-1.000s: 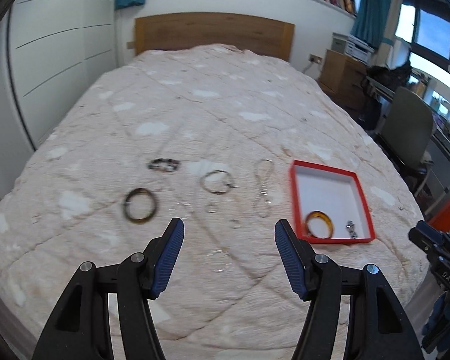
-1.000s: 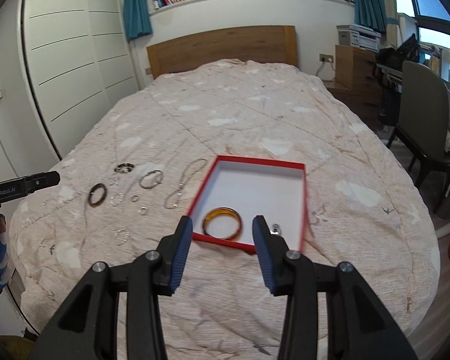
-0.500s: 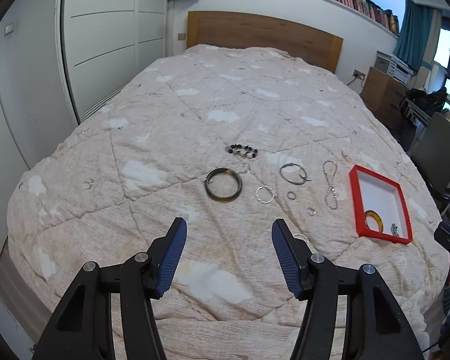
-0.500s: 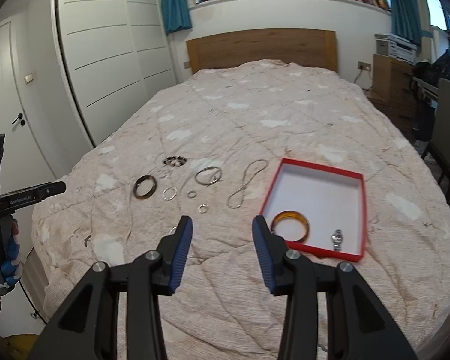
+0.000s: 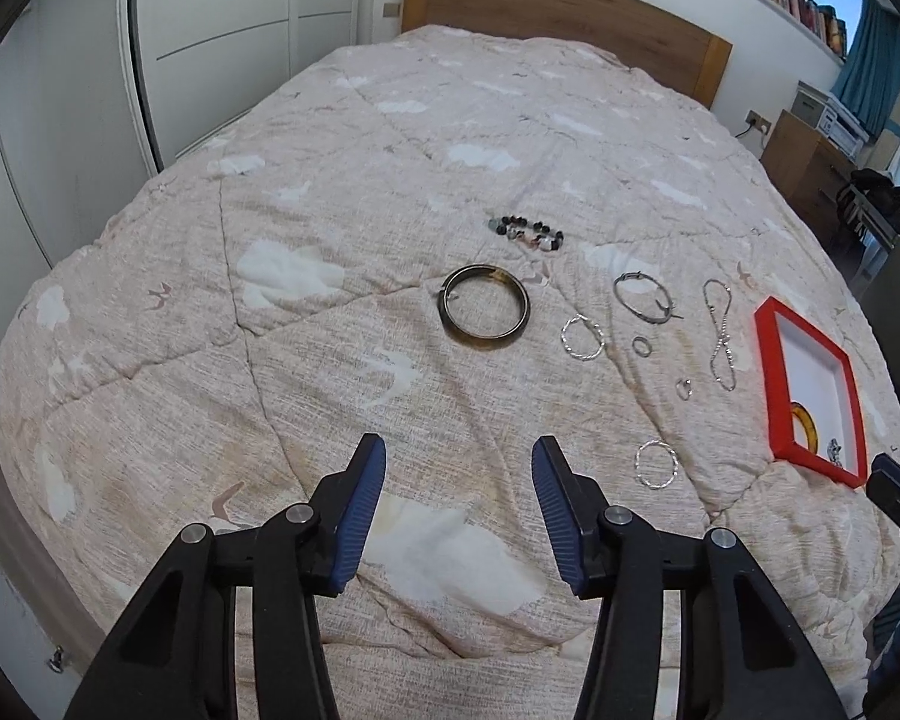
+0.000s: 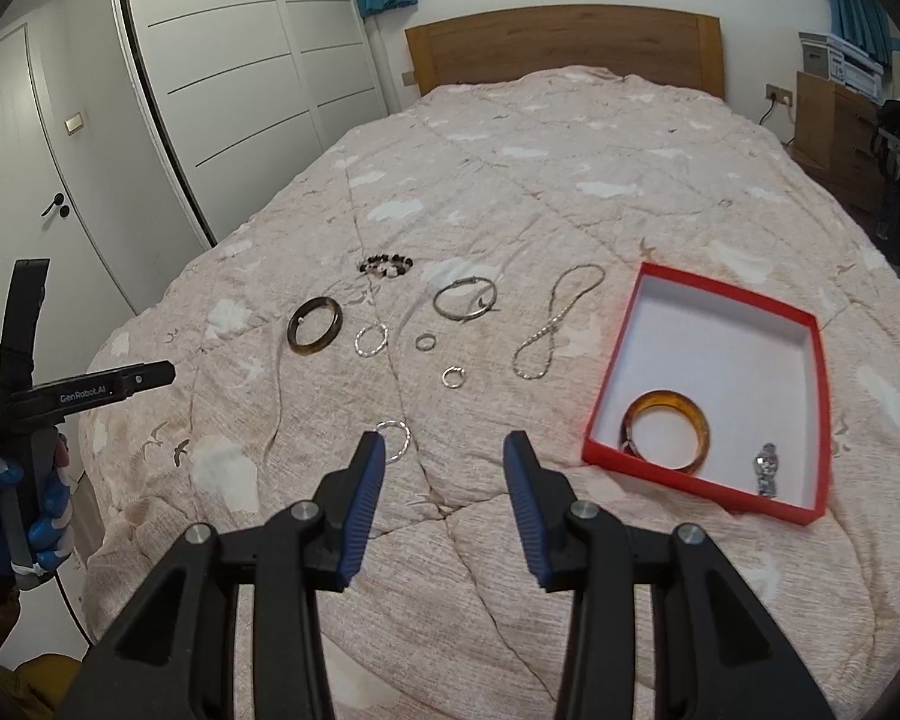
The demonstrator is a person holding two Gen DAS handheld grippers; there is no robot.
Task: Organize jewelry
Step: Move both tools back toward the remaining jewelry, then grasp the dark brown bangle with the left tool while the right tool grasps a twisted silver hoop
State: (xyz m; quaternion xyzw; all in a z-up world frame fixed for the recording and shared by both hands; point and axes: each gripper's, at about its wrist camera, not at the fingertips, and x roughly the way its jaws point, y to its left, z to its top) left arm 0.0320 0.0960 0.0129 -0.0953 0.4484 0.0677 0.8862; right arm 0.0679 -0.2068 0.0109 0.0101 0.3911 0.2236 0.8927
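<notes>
Jewelry lies spread on a beige quilted bed. A dark bangle (image 5: 485,315) (image 6: 314,333) sits beyond my left gripper (image 5: 459,465), whose jaws are closing with nothing between them. Past the bangle are a beaded bracelet (image 5: 528,231) (image 6: 385,266), a silver bangle (image 5: 643,299) (image 6: 465,299), a chain (image 5: 720,333) (image 6: 555,324), several small rings and a silver hoop (image 5: 657,464) (image 6: 394,440). The red tray (image 5: 774,384) (image 6: 618,384) holds an amber bangle (image 6: 666,431) and a small silver piece (image 6: 767,468). My right gripper (image 6: 444,459) is open and empty, just right of the hoop.
White wardrobe doors (image 6: 240,90) and a door stand left of the bed. A wooden headboard (image 6: 564,48) is at the far end. A dresser (image 5: 810,162) and a chair are on the right. A gloved hand (image 6: 18,498) holds the left gripper's handle.
Both grippers have swung left and sunk closer to the bed. The left jaws have narrowed. The dark bangle now lies ahead of the left gripper, the tray off to the right.
</notes>
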